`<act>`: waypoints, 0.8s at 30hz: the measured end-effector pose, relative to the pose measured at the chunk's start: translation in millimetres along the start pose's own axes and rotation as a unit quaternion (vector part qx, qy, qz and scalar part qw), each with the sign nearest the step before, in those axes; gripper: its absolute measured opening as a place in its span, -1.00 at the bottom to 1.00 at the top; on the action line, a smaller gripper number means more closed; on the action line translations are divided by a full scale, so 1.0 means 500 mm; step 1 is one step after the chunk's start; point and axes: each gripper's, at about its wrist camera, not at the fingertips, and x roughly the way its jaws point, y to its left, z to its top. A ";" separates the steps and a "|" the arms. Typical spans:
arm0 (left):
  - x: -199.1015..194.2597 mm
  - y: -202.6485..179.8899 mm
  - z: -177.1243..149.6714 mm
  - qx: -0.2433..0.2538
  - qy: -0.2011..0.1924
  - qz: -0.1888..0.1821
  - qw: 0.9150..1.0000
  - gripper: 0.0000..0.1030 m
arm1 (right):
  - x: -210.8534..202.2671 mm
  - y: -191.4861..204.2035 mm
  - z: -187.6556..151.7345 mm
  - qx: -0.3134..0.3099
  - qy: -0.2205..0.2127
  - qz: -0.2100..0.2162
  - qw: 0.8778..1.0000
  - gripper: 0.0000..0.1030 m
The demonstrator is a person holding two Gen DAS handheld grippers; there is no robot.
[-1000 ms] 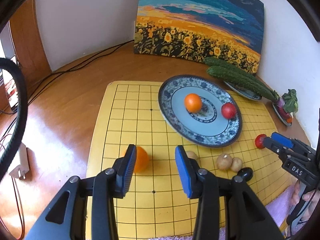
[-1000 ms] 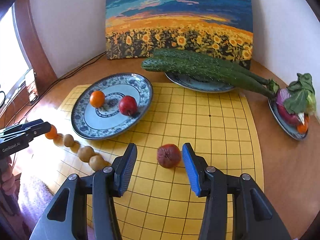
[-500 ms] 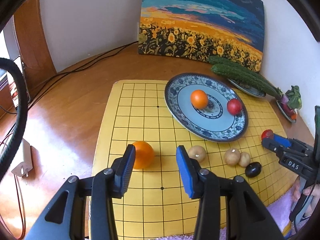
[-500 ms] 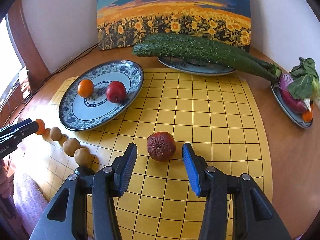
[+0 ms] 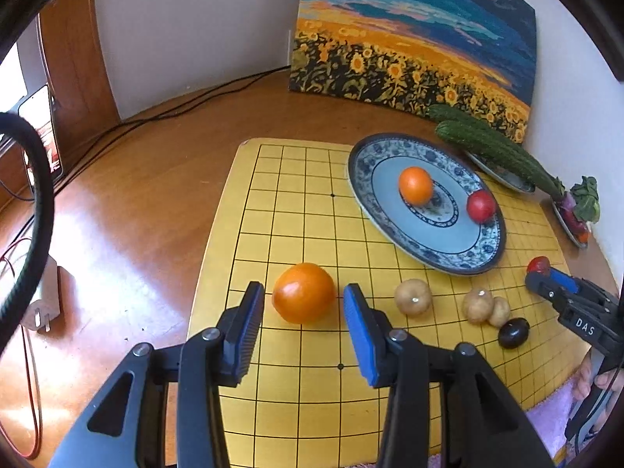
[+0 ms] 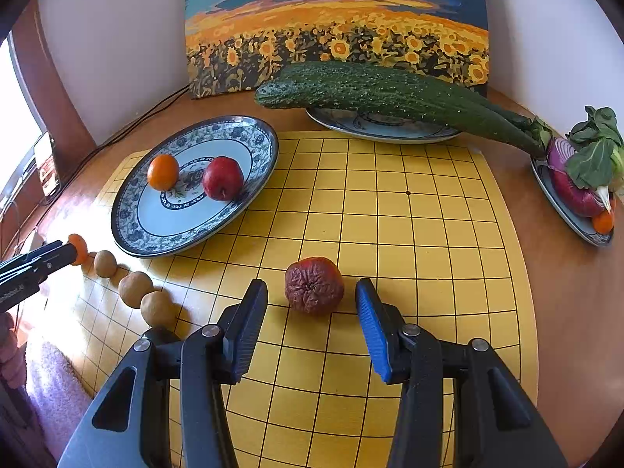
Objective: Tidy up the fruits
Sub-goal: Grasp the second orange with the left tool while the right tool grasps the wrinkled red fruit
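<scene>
Each tool (image 5: 304, 327) (image 6: 312, 327) has black angular arms with silver screw heads, one black ribbed pad and one blue pad (image 5: 360, 335). At right edge, the other tool (image 5: 540, 273) bears white letters "DAS".

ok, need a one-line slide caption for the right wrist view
Right gripper open around a wrinkled red fruit on the yellow grid board; patterned plate holds two fruits.

two oranges (image 5: 303, 293), two red fruits (image 6: 222, 178), perhaps three plates (image 6: 249, 132).
</scene>
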 end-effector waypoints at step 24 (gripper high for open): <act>-0.018 -0.010 0.007 0.007 -0.018 -0.017 1.000 -0.30 | -0.019 0.000 0.002 0.007 -0.015 0.010 1.000 -0.40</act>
